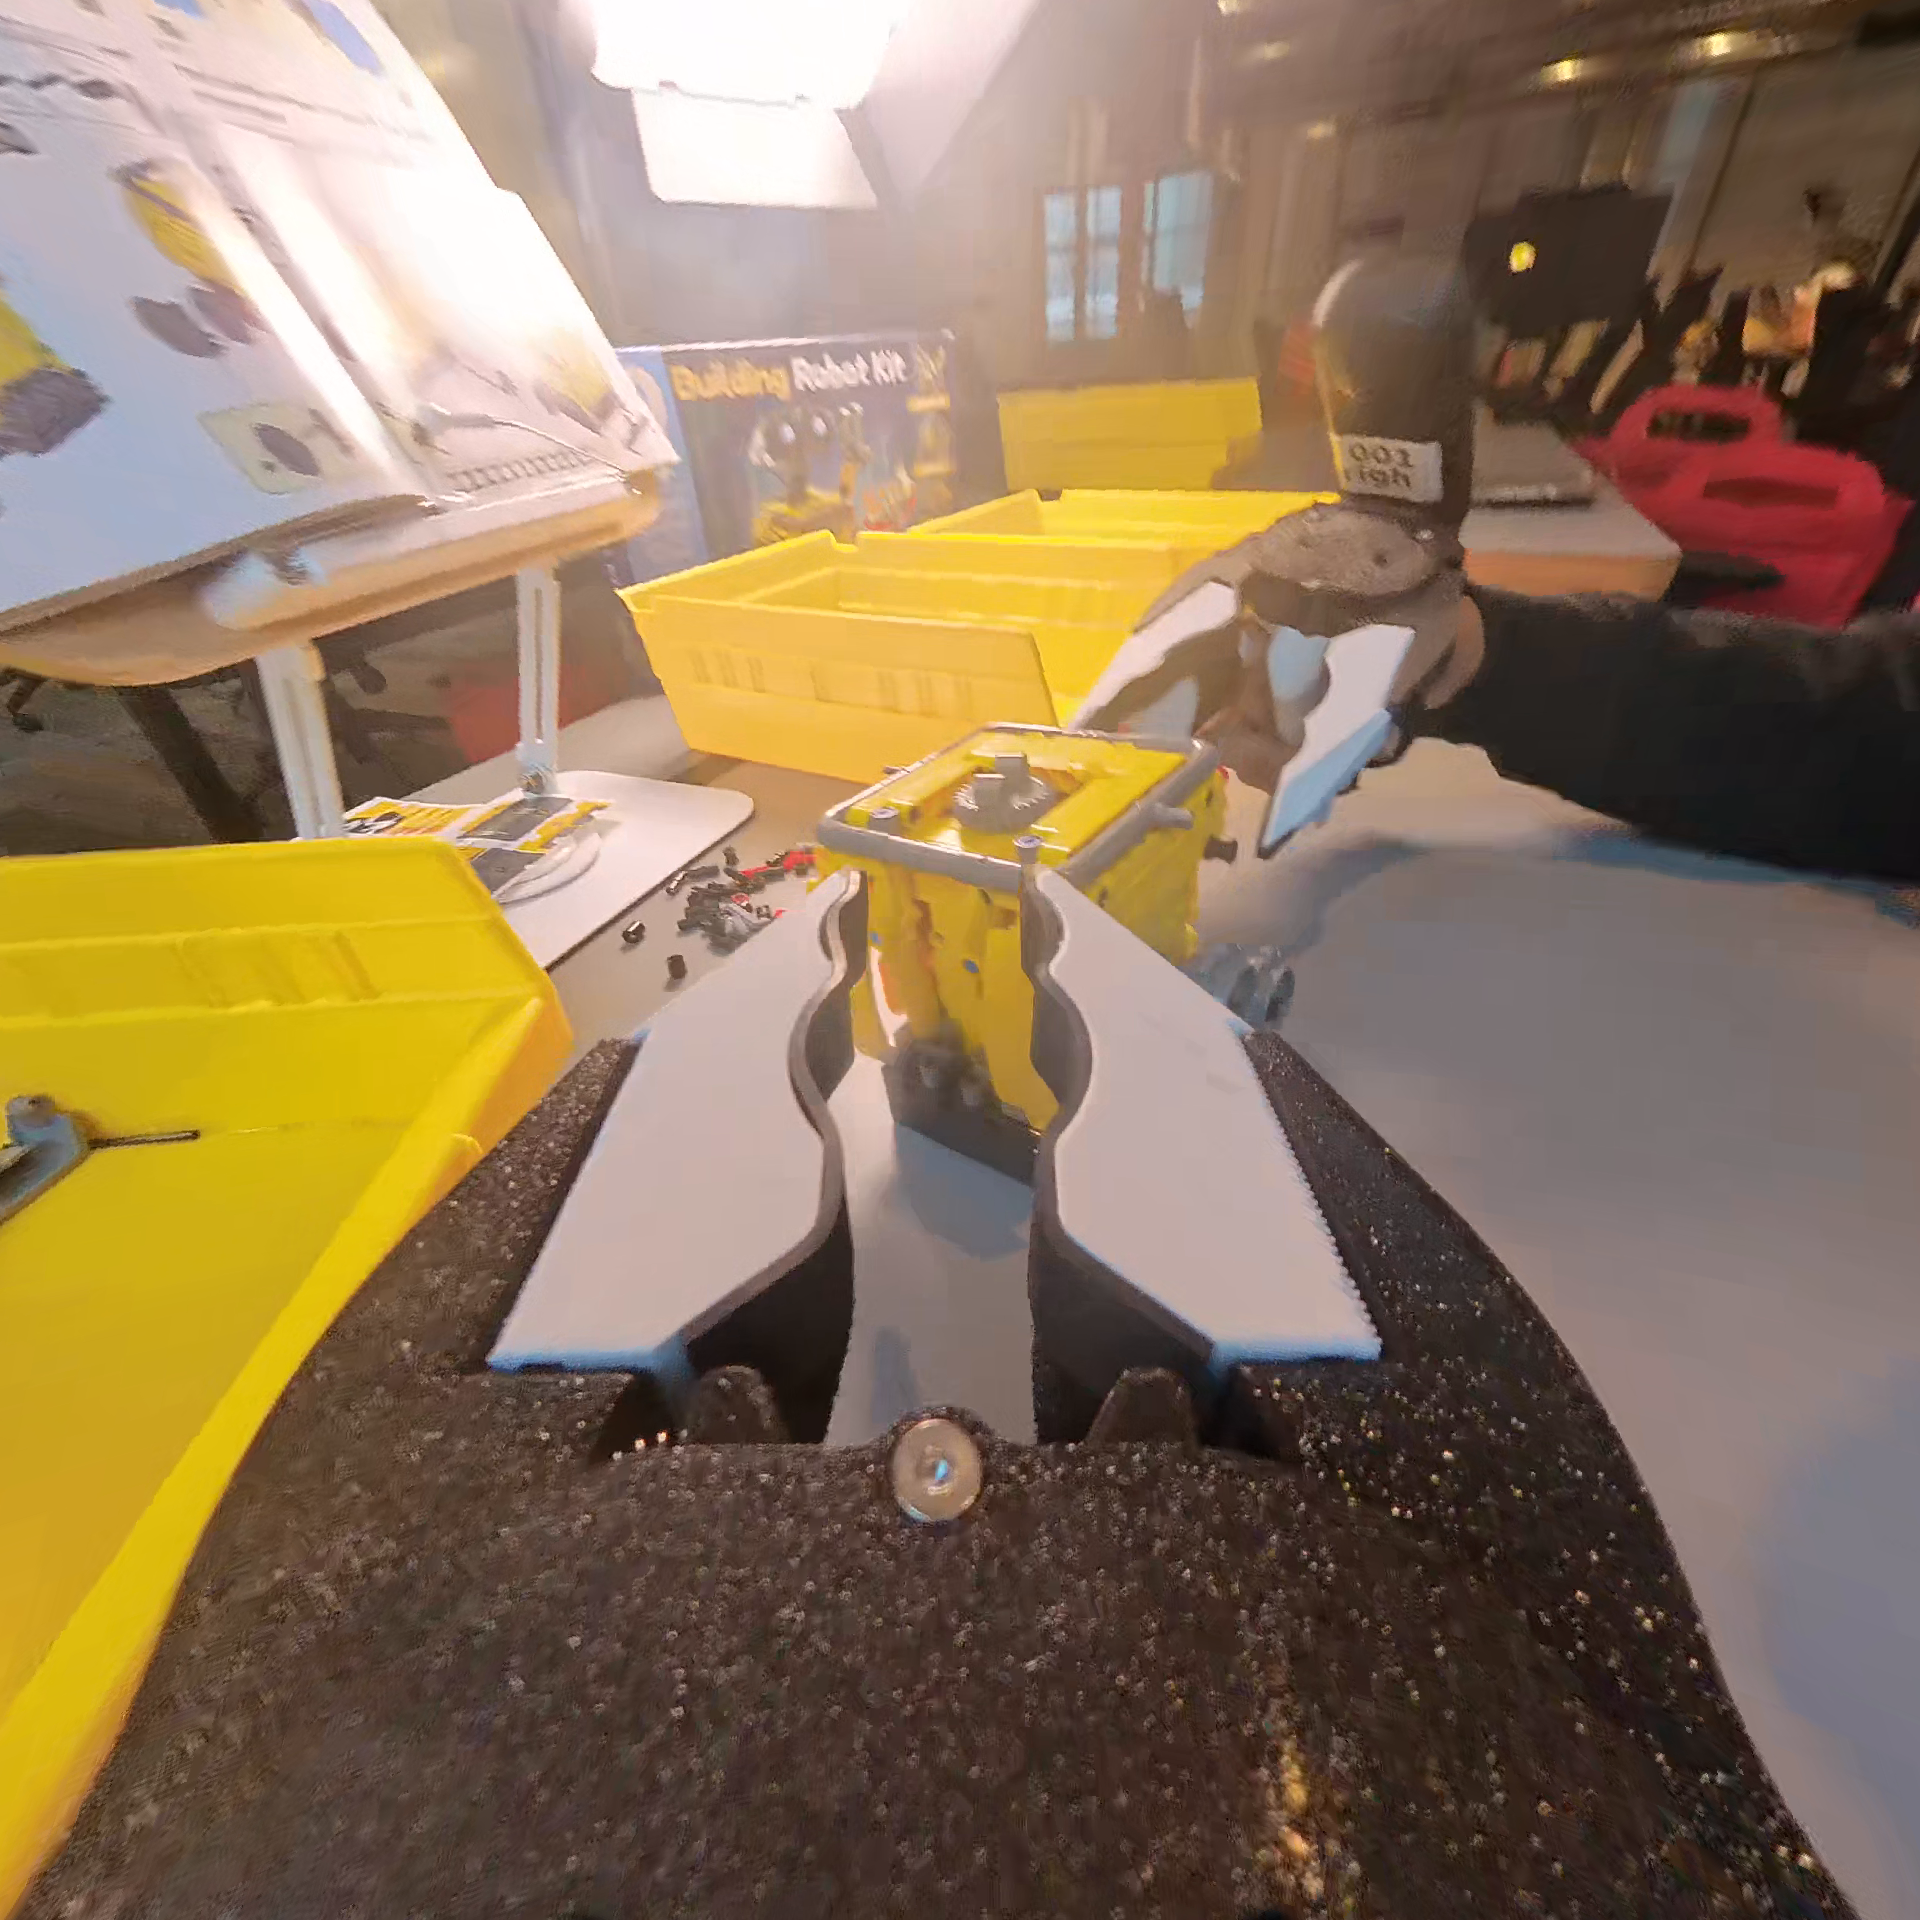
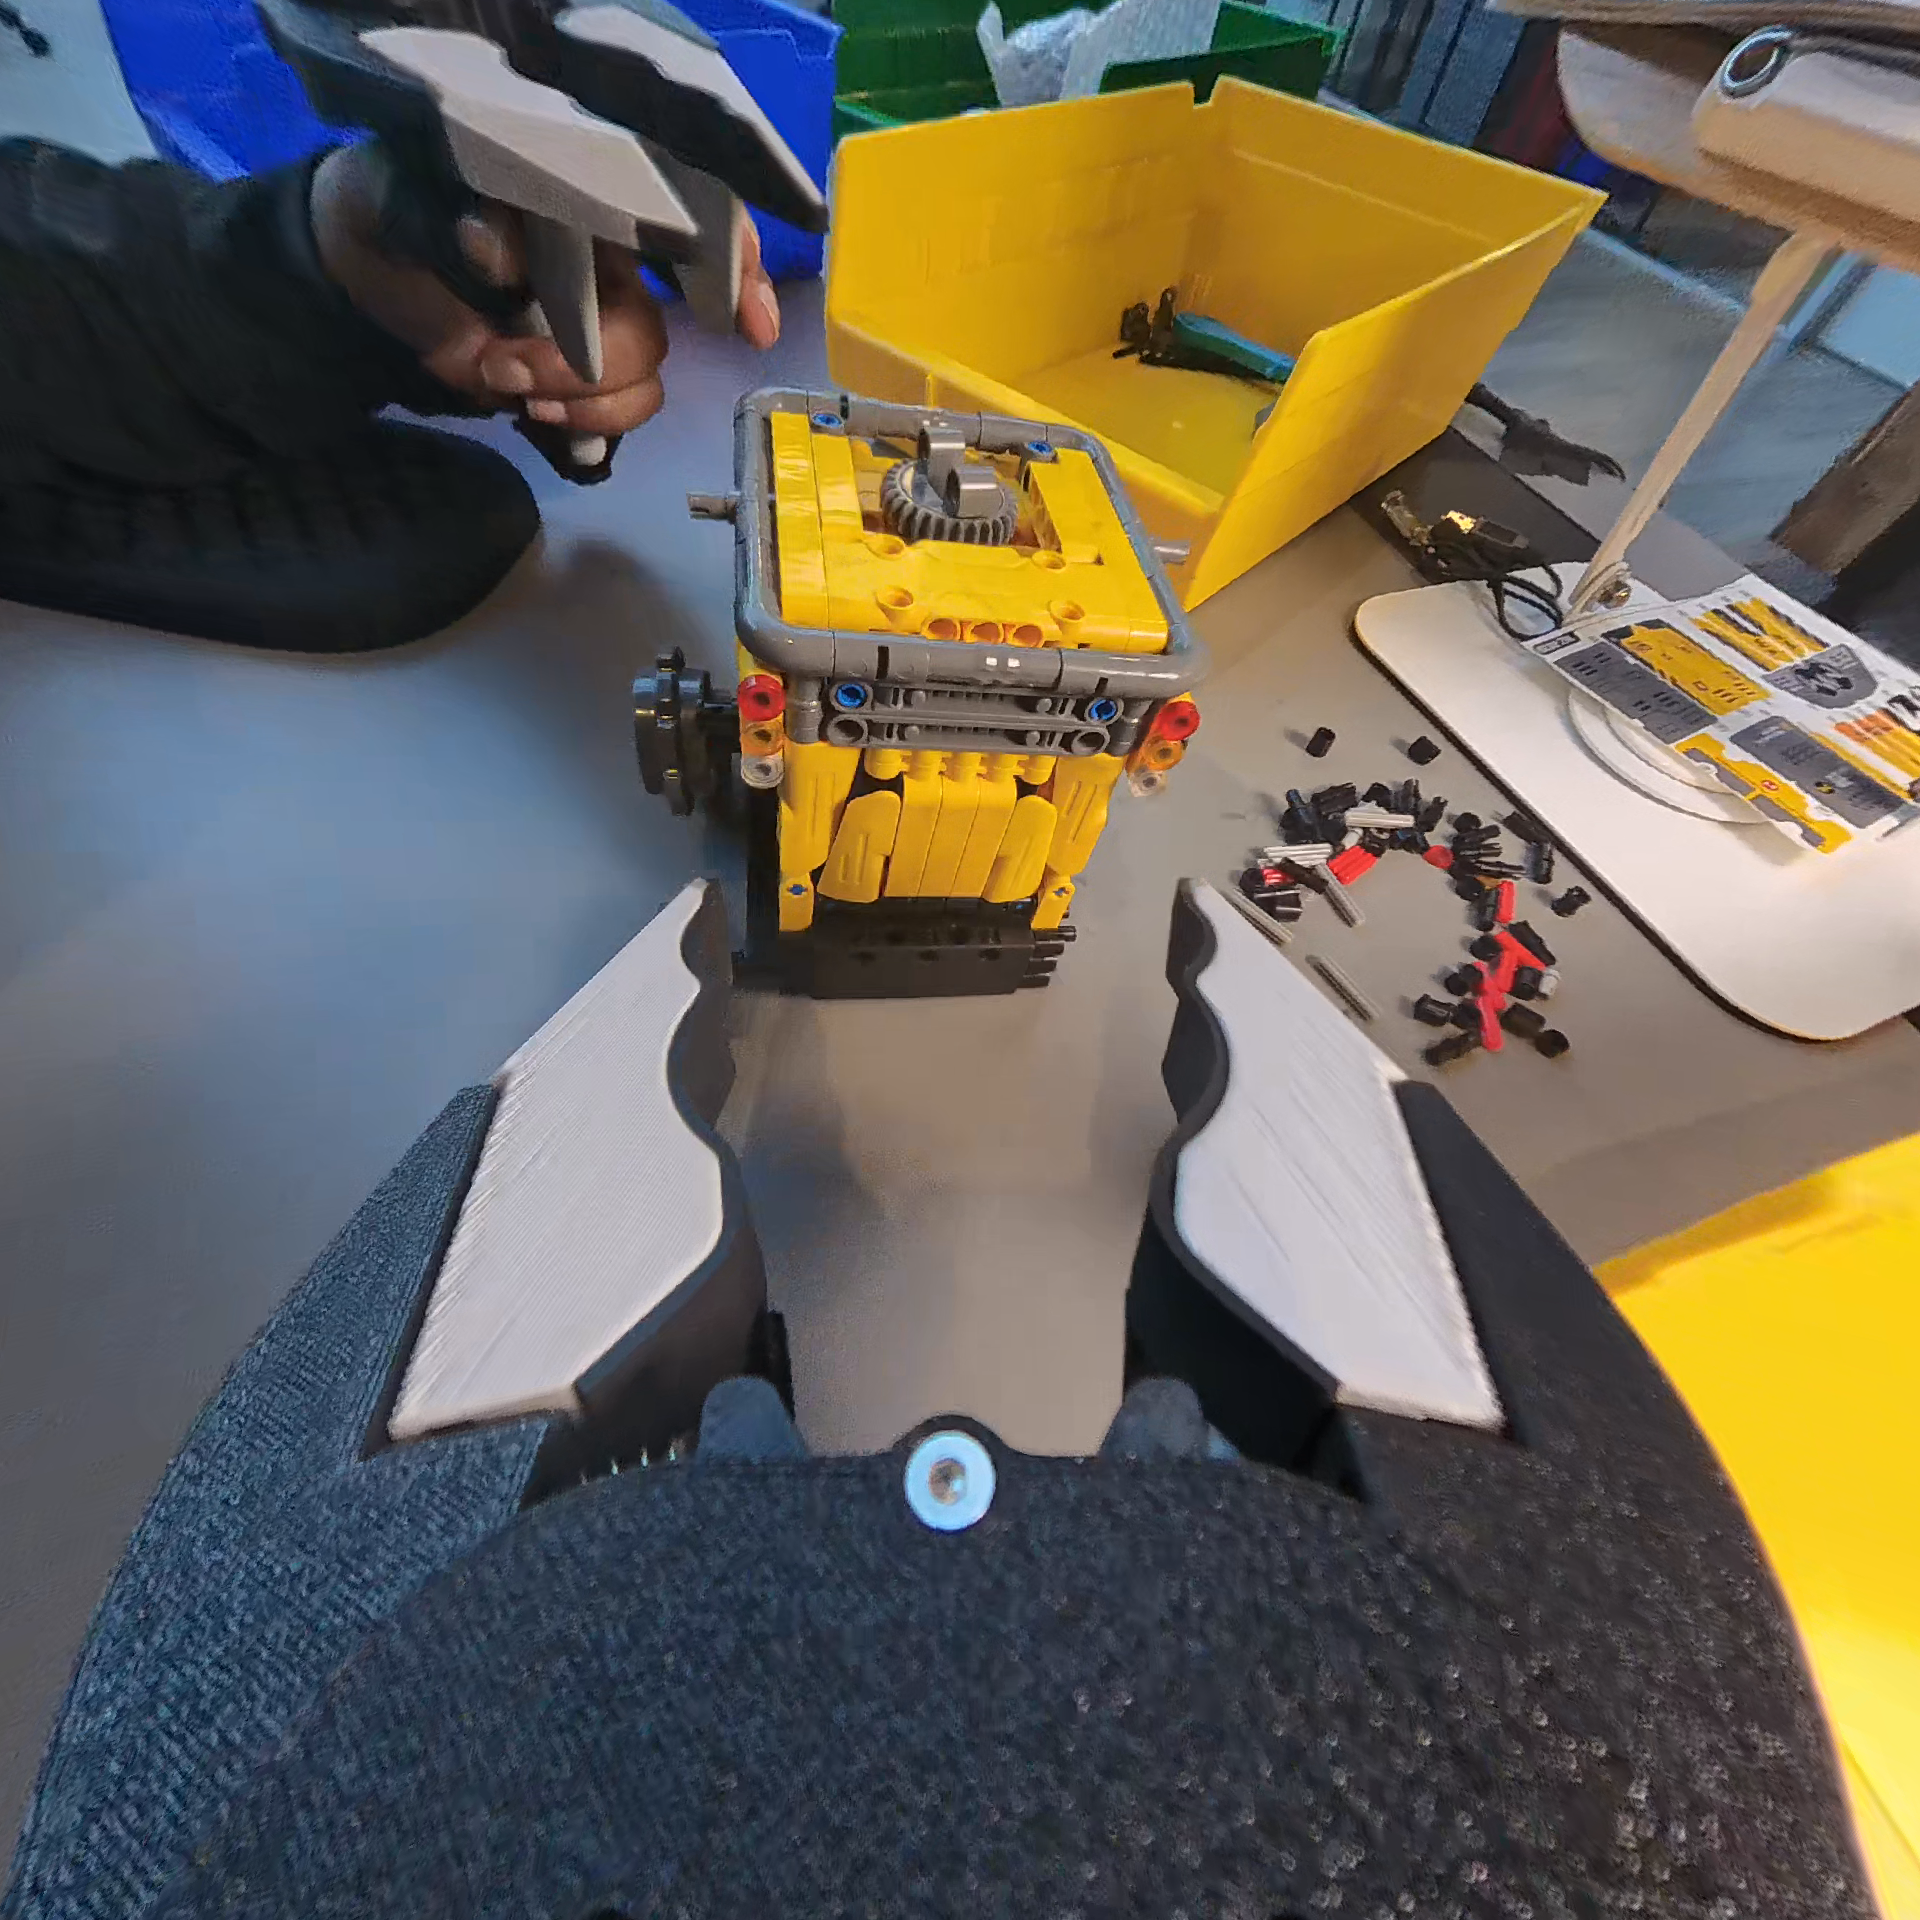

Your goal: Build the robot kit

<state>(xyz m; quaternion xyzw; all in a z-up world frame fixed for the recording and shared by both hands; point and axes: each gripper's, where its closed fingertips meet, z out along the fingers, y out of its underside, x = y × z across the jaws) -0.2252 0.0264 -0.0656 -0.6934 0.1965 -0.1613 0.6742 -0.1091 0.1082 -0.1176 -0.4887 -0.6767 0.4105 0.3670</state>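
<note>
Grey worktop (image 2: pixel 260 831) takes up most of the scene, with an open yellow bin (image 2: pixel 1299 312) at the far side and another yellow bin (image 1: pixel 208 1039) on the left in the left wrist view. Sitting upright in the middle is the yellow brick-built model (image 2: pixel 935 644) with a grey frame and a gear on top. The left claw (image 1: pixel 943 894) looks closed around the model's lower body, fingers up against both sides, though actual contact is hard to confirm. The right claw (image 2: pixel 940 914) is spread wide just in front of the model, not touching it. Off to the right there's a white stand base (image 2: pixel 1507 779) with a sticker sheet (image 2: pixel 1766 707), and a scatter of small black and red pins (image 2: pixel 1423 883) beside it.
</note>
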